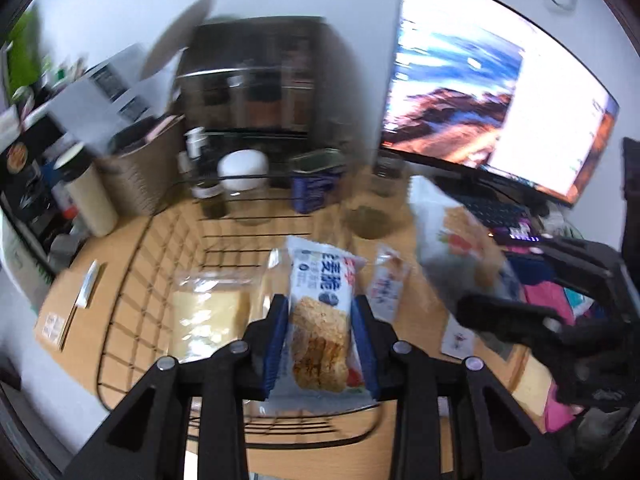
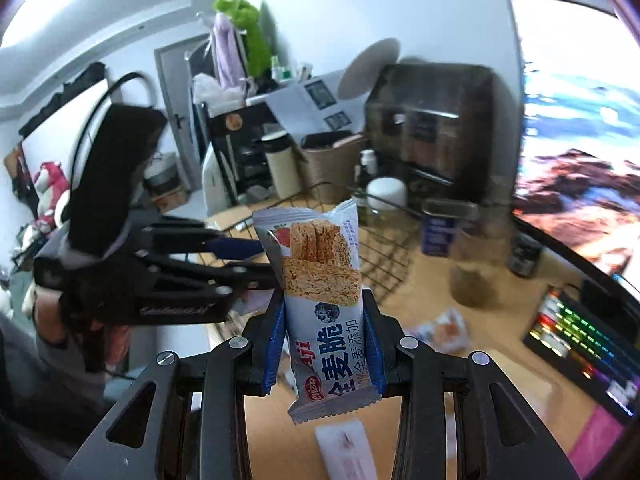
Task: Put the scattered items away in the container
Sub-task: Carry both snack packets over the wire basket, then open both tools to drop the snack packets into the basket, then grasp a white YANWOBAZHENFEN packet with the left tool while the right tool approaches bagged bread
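Observation:
My left gripper (image 1: 320, 312) is shut on a white-and-blue cracker packet (image 1: 320, 320) and holds it over the black wire basket (image 1: 132, 280). A clear bag with a pale yellow block (image 1: 208, 316) lies inside the basket. My right gripper (image 2: 325, 312) is shut on a second cracker packet (image 2: 320, 300), held upright above the desk. In the left wrist view that packet (image 1: 460, 248) shows blurred at the right, with the right gripper's body (image 1: 560, 320) below it. In the right wrist view the left gripper (image 2: 224, 256) reaches toward the basket (image 2: 384, 256). Another small packet (image 1: 386, 284) lies on the desk beside the basket.
A monitor (image 1: 492, 96) and a lit keyboard (image 2: 580, 344) stand at the right. Jars, a blue tin (image 1: 316, 184), a glass (image 1: 372, 208) and a dark appliance (image 1: 260, 76) crowd behind the basket. A loose packet (image 2: 444, 328) and a white packet (image 2: 348, 448) lie on the wooden desk.

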`<state>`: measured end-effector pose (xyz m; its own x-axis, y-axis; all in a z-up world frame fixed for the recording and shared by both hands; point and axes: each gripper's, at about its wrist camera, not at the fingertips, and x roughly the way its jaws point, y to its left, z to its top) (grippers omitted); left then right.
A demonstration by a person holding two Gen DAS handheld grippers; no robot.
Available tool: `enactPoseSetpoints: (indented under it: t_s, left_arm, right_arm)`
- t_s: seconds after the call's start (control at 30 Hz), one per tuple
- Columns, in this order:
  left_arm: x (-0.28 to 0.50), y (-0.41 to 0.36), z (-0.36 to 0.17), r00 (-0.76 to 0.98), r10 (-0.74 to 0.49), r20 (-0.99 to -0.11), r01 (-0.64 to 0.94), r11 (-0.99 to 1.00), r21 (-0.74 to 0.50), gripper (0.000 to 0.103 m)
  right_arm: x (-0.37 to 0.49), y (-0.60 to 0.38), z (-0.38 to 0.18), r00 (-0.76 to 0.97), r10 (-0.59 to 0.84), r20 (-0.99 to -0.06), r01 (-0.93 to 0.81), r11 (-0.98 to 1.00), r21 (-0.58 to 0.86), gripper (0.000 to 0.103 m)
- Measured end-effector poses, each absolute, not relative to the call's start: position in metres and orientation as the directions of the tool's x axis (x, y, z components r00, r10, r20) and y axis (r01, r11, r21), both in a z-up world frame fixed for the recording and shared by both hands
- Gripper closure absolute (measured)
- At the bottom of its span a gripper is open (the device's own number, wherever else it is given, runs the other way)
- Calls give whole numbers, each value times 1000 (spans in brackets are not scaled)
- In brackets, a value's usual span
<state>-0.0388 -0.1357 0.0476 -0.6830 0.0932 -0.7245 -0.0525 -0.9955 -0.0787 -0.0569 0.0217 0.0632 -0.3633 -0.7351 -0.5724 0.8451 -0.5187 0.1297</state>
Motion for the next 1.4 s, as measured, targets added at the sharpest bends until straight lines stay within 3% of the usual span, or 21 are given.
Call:
enactPoseSetpoints:
  t_s: [0.4, 0.57, 0.87, 1.17, 1.4]
  left_arm:
    - [-40, -196, 20, -638, 75, -766, 21, -993, -115, 66]
    - [-36, -196, 24, -647, 56, -761, 29, -995, -97, 51]
    - [-32, -182, 32, -651, 58, -757, 6, -997, -82, 46]
    - [-21, -105, 36, -607, 165, -777, -178, -982, -70, 43]
    - [-4, -14, 12, -445, 285, -849, -473, -880, -47, 38]
  right_arm:
    - [-85, -73, 24, -297, -676, -675, 843, -518, 148, 64]
    - [-84, -80, 21, -305, -672, -675, 843, -521, 137, 47]
    - [-83, -51, 38, -353, -684, -638, 820, -555, 141, 47]
    - [-66, 50, 75, -544, -653, -528, 716, -688, 113, 39]
    - [-45, 125, 63, -586, -543, -601, 639, -766, 68, 38]
